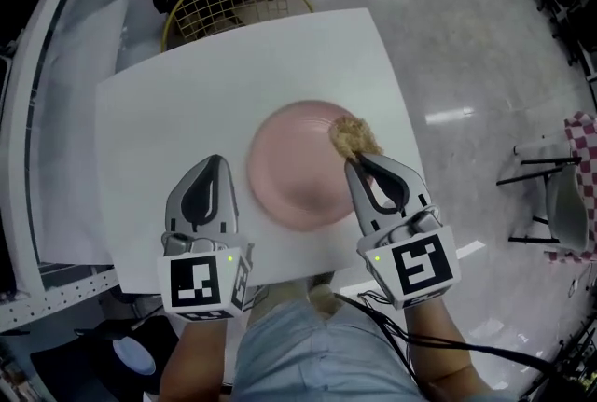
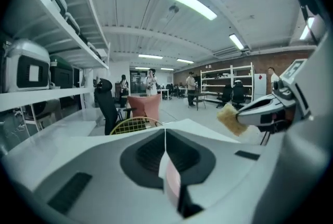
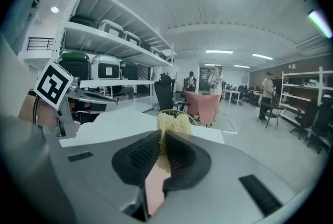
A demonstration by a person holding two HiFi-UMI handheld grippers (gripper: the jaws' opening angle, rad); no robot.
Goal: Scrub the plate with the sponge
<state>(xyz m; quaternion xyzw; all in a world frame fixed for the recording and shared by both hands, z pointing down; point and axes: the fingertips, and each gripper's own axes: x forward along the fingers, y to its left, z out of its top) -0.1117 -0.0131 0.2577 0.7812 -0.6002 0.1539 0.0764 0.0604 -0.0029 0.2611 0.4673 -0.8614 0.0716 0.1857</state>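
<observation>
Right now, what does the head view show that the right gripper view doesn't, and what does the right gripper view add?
Only the head view: the whole round pink plate, with the sponge at its right rim, and the person's lap. Only the right gripper view: the right gripper shut on the sponge, seen close, plus loaded shelves and people far off. Both: the white table, the left gripper and the yellow wire chair.

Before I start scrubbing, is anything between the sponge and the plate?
Nothing visible does. The right gripper holds the sponge at the far-right rim of the plate, whose surface looks bare.
</observation>
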